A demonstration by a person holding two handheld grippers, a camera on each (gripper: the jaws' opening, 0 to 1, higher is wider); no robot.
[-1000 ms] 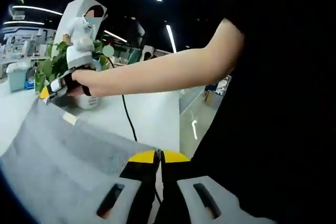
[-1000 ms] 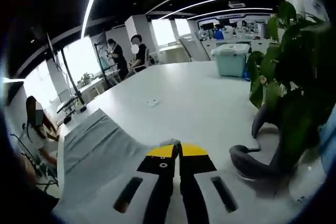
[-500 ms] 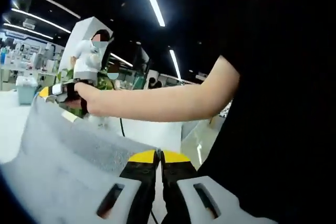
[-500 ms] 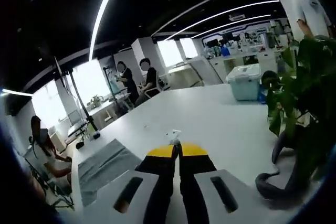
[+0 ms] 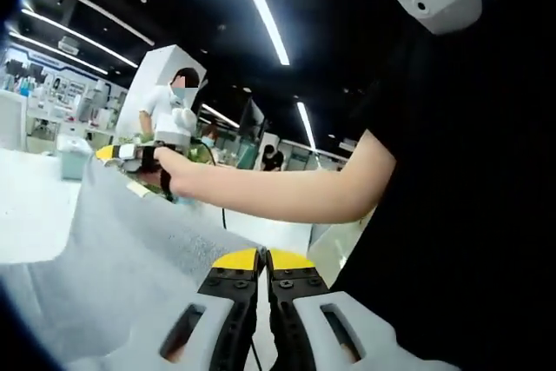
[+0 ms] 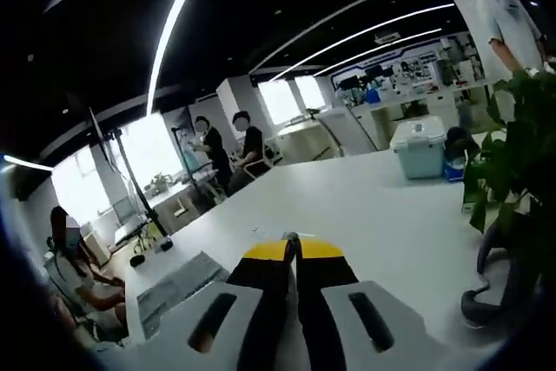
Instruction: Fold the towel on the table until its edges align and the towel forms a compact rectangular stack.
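Note:
A grey towel (image 5: 122, 249) hangs stretched in the air between my two grippers, above the white table (image 5: 30, 206). My left gripper (image 5: 261, 256) is shut on its near edge. Far left in the left gripper view, a person's bare arm holds my right gripper (image 5: 109, 153), shut on the towel's far corner by a small white tag. In the right gripper view, my right gripper (image 6: 293, 248) is shut with a scrap of white tag at its tips. The towel (image 6: 178, 288) drops away below left of it, toward the table (image 6: 373, 206).
A leafy plant (image 6: 512, 154) and a grey curved stand (image 6: 491, 284) are at the right. A pale blue storage box (image 6: 424, 147) sits on the far table. People sit at the back (image 6: 248, 149) and lower left. A person in white (image 5: 174, 102) stands behind.
Both grippers have risen with the towel, which now hangs higher off the table. Both views have tilted upward, showing more ceiling.

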